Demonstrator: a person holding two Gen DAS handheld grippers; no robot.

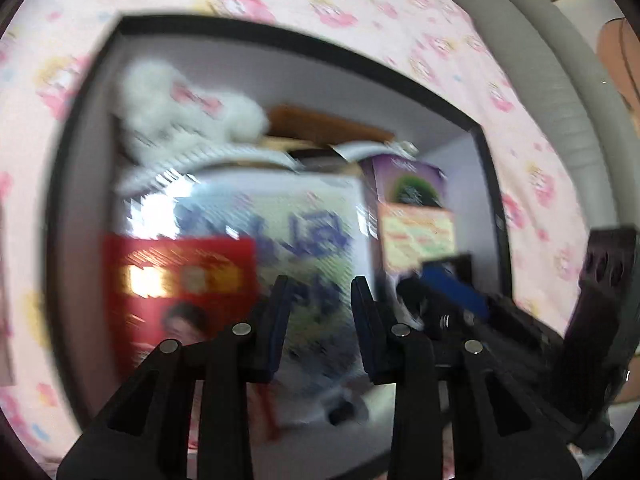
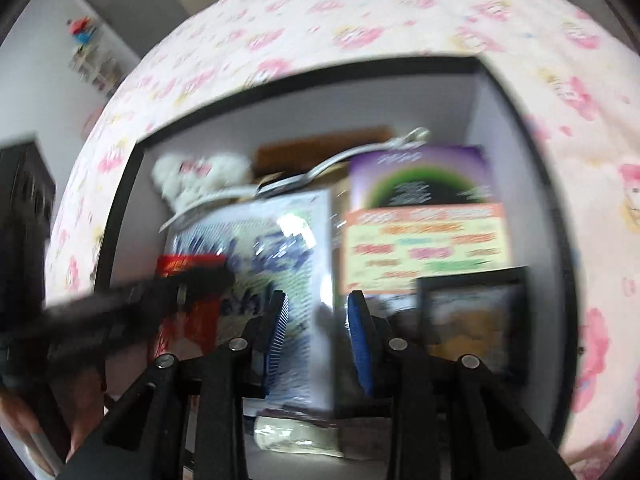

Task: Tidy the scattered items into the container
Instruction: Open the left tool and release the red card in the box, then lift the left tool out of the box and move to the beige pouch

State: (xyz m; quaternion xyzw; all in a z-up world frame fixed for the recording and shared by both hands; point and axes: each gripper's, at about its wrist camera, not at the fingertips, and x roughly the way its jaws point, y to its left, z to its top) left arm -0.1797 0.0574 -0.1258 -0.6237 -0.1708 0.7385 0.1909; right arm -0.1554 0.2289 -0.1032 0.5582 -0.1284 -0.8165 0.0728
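Both of my grippers point steeply down over the container, a grey bin with a dark rim that sits on a bed with a pink-patterned sheet.

**Gripper state**
- Left gripper: the jaws stand partly apart with nothing between the pads.
- Right gripper: the jaws stand partly apart and likewise carry nothing. It hangs just beside the left one, and each shows at the edge of the other's view.

**Contents already in the container**
- A white plush in the far left corner.
- A large white pack with blue print in the middle, with a white strap lying across its top edge.
- A red box against the left side of that pack.
- A purple box with an orange-bordered label on the right.
- A dark-framed item in the near right corner.
- A brown item at the back, too blurred to identify.

**Progress**
I judge the task well advanced, possibly complete. The bin is crowded, both grippers are empty, and no loose item shows on the sheet in either view. Both views are motion-blurred and cover only part of the bed, so I cannot rule out items still lying outside the frame. What remains, as far as I can tell, is to check the surrounding bed for leftovers.
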